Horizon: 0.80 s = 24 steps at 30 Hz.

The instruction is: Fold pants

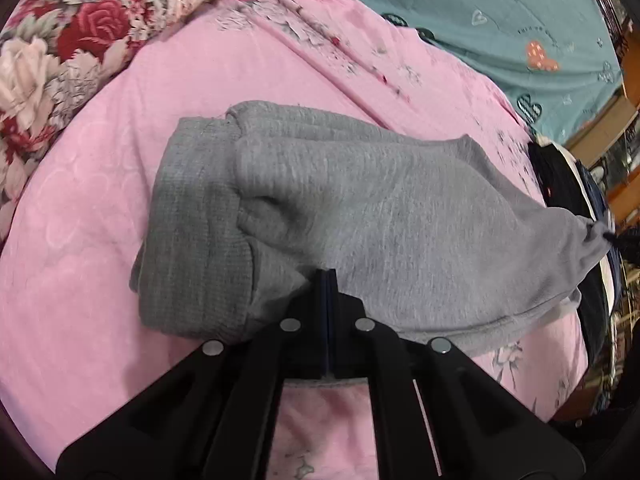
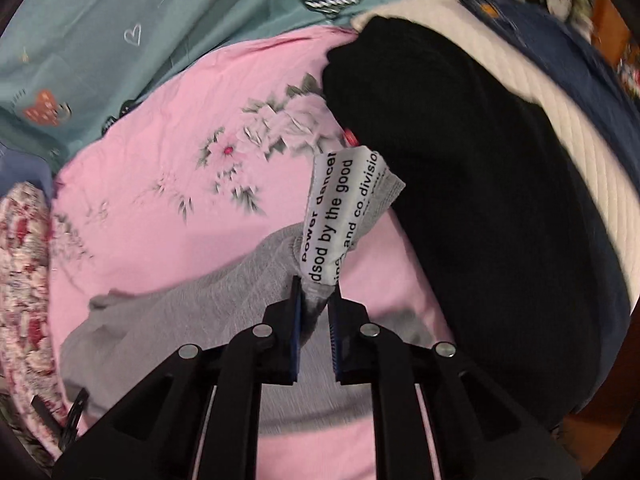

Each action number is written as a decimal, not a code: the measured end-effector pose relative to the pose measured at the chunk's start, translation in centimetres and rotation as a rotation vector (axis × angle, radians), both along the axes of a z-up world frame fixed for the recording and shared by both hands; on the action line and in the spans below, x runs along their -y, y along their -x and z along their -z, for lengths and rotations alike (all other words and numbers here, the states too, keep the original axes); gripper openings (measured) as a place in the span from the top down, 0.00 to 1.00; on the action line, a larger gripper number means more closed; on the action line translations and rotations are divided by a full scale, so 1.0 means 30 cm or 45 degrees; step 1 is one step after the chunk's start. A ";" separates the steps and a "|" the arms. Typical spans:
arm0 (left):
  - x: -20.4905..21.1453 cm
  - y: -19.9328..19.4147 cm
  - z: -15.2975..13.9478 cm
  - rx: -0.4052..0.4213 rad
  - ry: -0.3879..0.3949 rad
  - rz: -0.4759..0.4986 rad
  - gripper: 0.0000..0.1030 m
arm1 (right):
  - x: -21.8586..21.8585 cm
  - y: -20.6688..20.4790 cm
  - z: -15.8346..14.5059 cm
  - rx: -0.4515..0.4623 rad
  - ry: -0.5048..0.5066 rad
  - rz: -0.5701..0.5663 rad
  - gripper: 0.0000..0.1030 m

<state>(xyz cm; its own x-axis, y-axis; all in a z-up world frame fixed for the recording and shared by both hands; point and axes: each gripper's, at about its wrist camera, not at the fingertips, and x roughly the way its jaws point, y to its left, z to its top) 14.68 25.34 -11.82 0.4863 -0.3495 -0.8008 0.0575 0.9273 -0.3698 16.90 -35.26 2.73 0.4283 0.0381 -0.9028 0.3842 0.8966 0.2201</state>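
Note:
Grey sweatpants (image 1: 360, 216) lie folded on a pink bedsheet (image 1: 100, 200), ribbed cuffs (image 1: 192, 220) at the left. My left gripper (image 1: 327, 280) is shut on the near edge of the pants. In the right wrist view my right gripper (image 2: 316, 292) is pinched on a corner of the grey pants (image 2: 192, 320), where a white printed label (image 2: 340, 208) sticks up between the fingers. That corner is lifted off the sheet. The right gripper appears in the left wrist view as a dark shape (image 1: 624, 240) at the pants' far right corner.
A stack of folded clothes, black (image 2: 480, 200), white (image 2: 576, 152) and navy (image 2: 592, 64), sits at the right of the bed. A floral quilt (image 1: 60, 52) lies at the left. A teal heart-print sheet (image 1: 500, 20) lies beyond the pink one.

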 end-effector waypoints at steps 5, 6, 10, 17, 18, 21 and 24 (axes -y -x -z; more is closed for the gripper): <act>-0.079 -0.053 0.020 -0.097 0.146 0.079 0.97 | 0.073 0.205 0.303 -0.025 -0.123 0.040 0.89; -0.096 -0.060 0.023 -0.110 0.160 0.071 0.97 | 0.088 0.222 0.366 -0.044 -0.153 0.060 0.88; -0.097 -0.054 0.020 -0.126 0.156 0.027 0.97 | 0.123 0.272 0.407 0.058 -0.269 0.092 0.84; 0.021 0.028 -0.057 -0.032 -0.137 -0.051 0.97 | 0.056 0.316 0.253 0.102 -0.029 0.011 0.67; 0.034 0.046 -0.078 -0.020 -0.116 -0.046 0.97 | 0.029 0.327 0.228 0.139 -0.031 -0.047 0.66; 0.093 0.090 -0.155 0.051 -0.038 0.005 0.97 | -0.128 0.297 0.173 0.194 -0.026 -0.322 0.55; 0.198 0.108 -0.208 0.098 -0.077 0.051 0.84 | -0.377 0.237 0.149 0.235 0.012 -0.701 0.51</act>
